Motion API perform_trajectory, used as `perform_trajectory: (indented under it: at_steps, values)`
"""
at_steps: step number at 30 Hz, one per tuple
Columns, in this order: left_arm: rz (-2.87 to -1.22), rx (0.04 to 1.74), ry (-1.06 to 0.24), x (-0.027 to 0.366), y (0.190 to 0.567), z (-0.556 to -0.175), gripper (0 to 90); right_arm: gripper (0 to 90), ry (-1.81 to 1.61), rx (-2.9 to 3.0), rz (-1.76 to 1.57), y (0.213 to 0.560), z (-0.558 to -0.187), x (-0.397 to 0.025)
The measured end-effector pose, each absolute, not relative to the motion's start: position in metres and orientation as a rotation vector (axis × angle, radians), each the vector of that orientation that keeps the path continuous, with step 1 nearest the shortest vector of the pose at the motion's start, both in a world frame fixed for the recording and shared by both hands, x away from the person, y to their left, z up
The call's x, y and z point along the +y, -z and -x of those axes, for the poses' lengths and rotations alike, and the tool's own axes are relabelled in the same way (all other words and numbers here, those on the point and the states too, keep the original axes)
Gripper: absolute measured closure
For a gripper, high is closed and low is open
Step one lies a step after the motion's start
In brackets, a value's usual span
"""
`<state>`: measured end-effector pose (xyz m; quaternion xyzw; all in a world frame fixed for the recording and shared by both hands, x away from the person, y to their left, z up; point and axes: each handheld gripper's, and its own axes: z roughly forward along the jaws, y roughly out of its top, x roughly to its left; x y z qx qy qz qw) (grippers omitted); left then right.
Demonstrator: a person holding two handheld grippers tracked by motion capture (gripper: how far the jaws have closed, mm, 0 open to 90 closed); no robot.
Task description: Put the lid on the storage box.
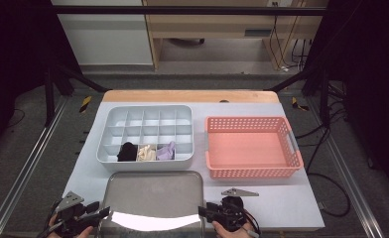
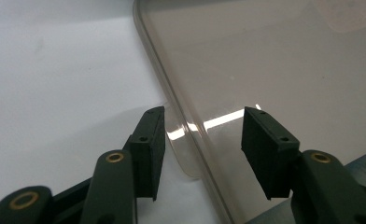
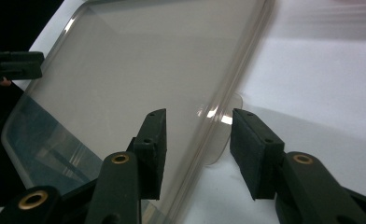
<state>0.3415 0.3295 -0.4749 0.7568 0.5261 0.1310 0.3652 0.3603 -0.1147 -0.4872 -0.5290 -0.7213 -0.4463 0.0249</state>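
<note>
A grey floor surrounds the white table, with a wooden desk and dangling cables beyond.

Lab test bay; metal frame rails; loose floor cables; black curtains

lid: 1 | divider tray: 1 | pink basket: 1 | socks in divider tray: 3 – black, cream, lilac

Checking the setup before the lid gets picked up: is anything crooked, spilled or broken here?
Nothing stands out. The clear lid lies flat and square to the table edge, both open grippers, left and right, straddle its side tabs, and organizer and basket sit straight.
</note>
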Motion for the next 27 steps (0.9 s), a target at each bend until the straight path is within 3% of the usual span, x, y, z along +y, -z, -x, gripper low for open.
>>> perform_trajectory:
  at_steps: [27]
  values:
    - [-1.943, 1.36, -0.343, 0.3287, 0.4751, -0.341, 49.3, 61.8, 1.439, -1.907, 1.762, 0.4849, -0.3676, -0.1245]
